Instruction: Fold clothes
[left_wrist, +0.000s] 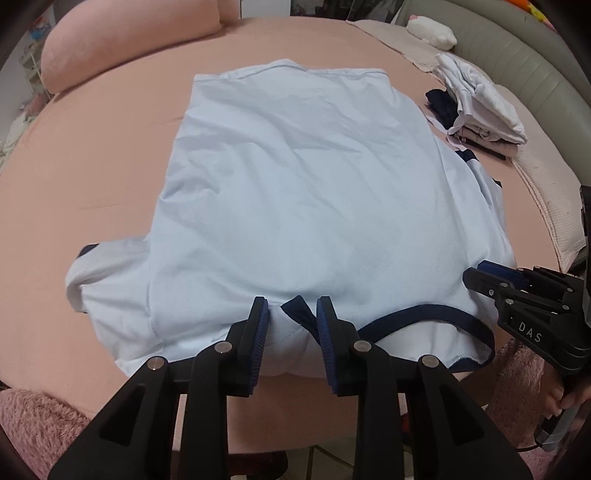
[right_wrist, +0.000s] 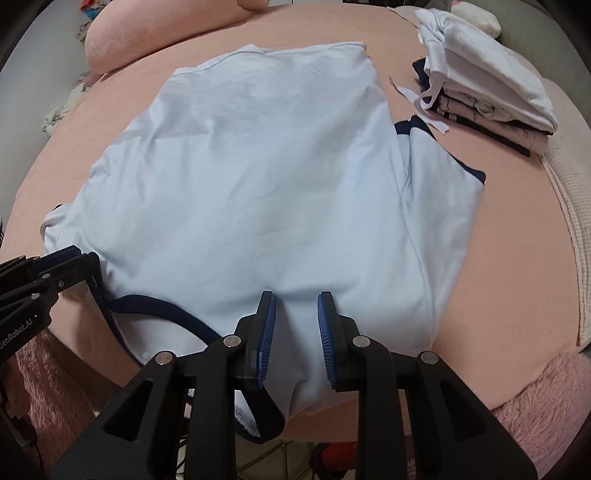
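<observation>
1. Left wrist view: A pale blue shirt (left_wrist: 295, 206) with navy trim lies spread flat on the pink bed (left_wrist: 110, 155), its neck end nearest you, likely smoothed out so the sides can be folded in. Your left tongs (left_wrist: 291, 314) stand part open over the navy neckline (left_wrist: 417, 317); cloth shows between the pads, which do not press on it. Your right tongs (left_wrist: 480, 273) sit at the shirt's right shoulder, their grip hard to judge from here. A stack of folded clothes (left_wrist: 480, 114) waits at the far right, kept clear of the working area.

2. Right wrist view: Your right tongs (right_wrist: 295, 314) hang part open over the shirt (right_wrist: 258, 184) near its shoulder, pads on either side of the cloth, gripping nothing. The left tongs (right_wrist: 70, 258) are at the collar edge.
</observation>
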